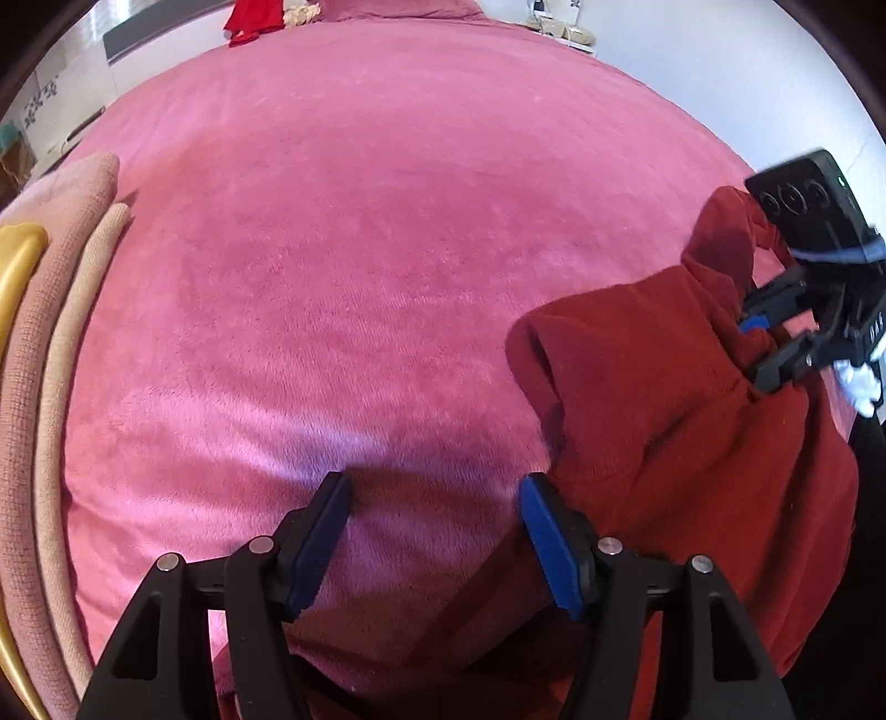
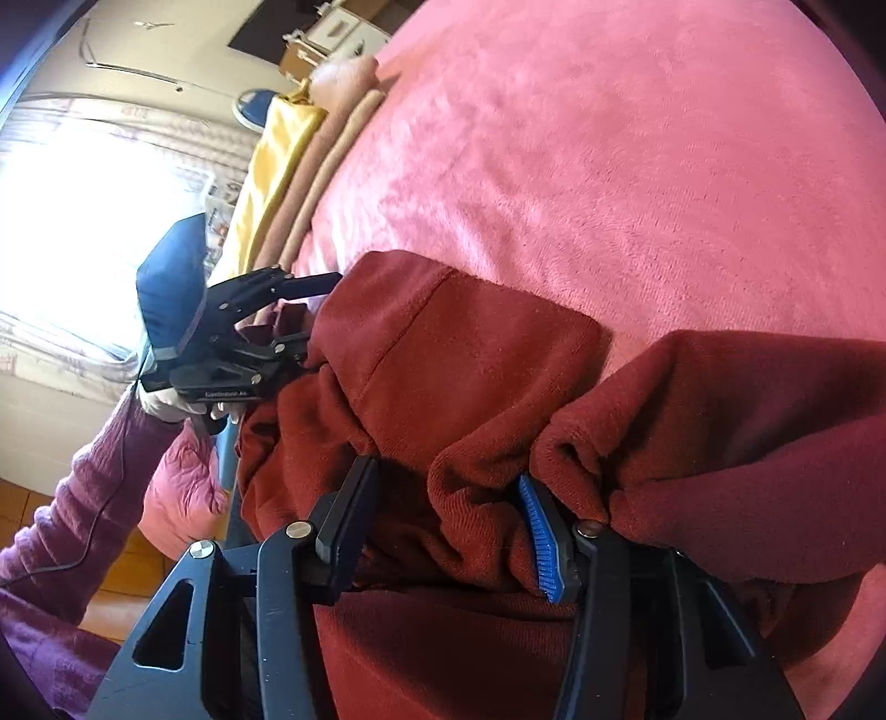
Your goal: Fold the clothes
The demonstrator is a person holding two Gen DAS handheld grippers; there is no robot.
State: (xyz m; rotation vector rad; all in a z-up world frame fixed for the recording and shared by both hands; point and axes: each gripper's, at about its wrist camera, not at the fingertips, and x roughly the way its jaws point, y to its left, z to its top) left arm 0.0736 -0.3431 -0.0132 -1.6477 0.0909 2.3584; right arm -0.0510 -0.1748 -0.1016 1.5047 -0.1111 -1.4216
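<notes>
**Tongs and a bunched red garment at the near edge of the bed**

Black tong arms with blue pads fill the foreground of both wrist views. The left tongs [image 1: 434, 534] are seen standing apart, nothing between the pads, above the pink bed cover [image 1: 360, 232]; a low part of the red garment [image 1: 681, 387] lies beneath and to their right. In the right wrist view, the right tongs [image 2: 443, 526] are also spread, with gathered folds of the garment pushed in between the pads; no pinch on the cloth is shown, and whether any cloth is gripped cannot be told. In the left wrist view the right tongs [image 1: 775, 332] are seen pressed into the garment's far side.

The garment is heaped and rumpled at the near edge of the bed, with a tube-like end, possibly a sleeve or hood, raised toward the middle of the bed. It is not laid flat and no clean fold line is shown, so its folding is judged unfinished. A stack of folded clothes [image 1: 50, 310], pink, beige and yellow, is seen along the left edge of the bed. More clothing, red and pale [image 1: 260, 19], lies loose at the far end. A gloved hand [image 2: 166, 407] and a purple sleeve [image 2: 72, 498] are visible behind the left tongs.
</notes>
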